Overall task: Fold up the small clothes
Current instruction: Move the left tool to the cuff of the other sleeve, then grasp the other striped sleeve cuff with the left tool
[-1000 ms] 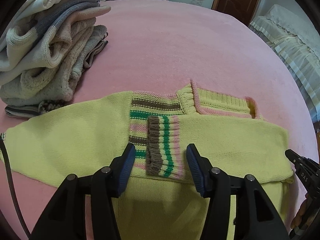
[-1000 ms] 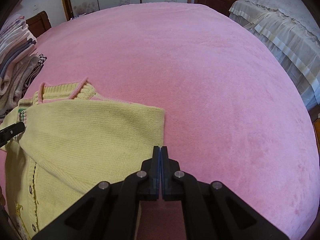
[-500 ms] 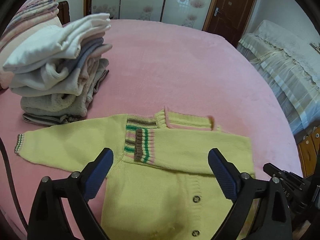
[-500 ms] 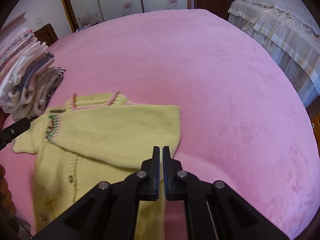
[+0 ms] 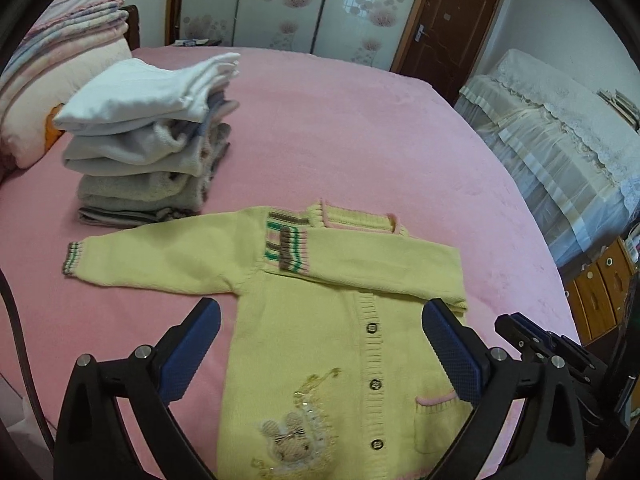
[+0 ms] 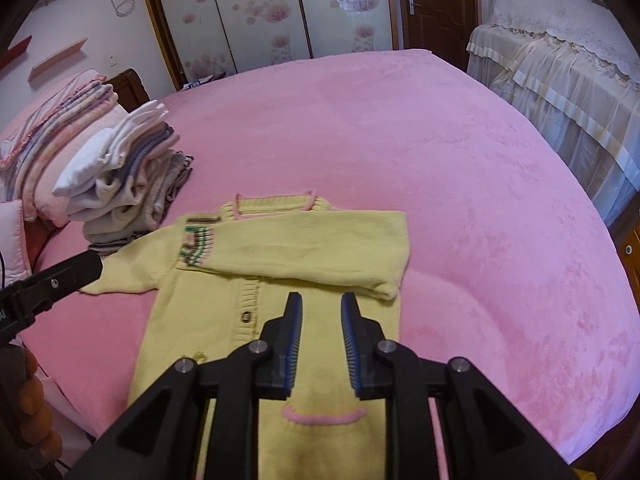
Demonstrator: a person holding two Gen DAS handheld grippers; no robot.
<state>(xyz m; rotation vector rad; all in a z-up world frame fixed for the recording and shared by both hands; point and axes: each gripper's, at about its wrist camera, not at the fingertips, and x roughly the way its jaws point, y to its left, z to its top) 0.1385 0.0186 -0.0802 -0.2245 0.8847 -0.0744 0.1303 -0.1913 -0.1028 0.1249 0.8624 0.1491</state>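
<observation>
Left wrist view is showing the left gripper point(image 5: 320, 344) hanging wide and empty while the right gripper point(image 6: 320, 320) is opening empty, the cardigan point(image 5: 340, 320)'s nine-o'clock sleeve point(image 5: 160, 256) awaiting folding.

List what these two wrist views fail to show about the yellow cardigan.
- Left wrist view: the cardigan's hem is cut off by the bottom edge, and the left gripper covers its lower sides.
- Right wrist view: the right gripper hides the front; the outstretched sleeve's cuff sits behind the left gripper.

No readable text, labels, brands or numbers anywhere.
</observation>
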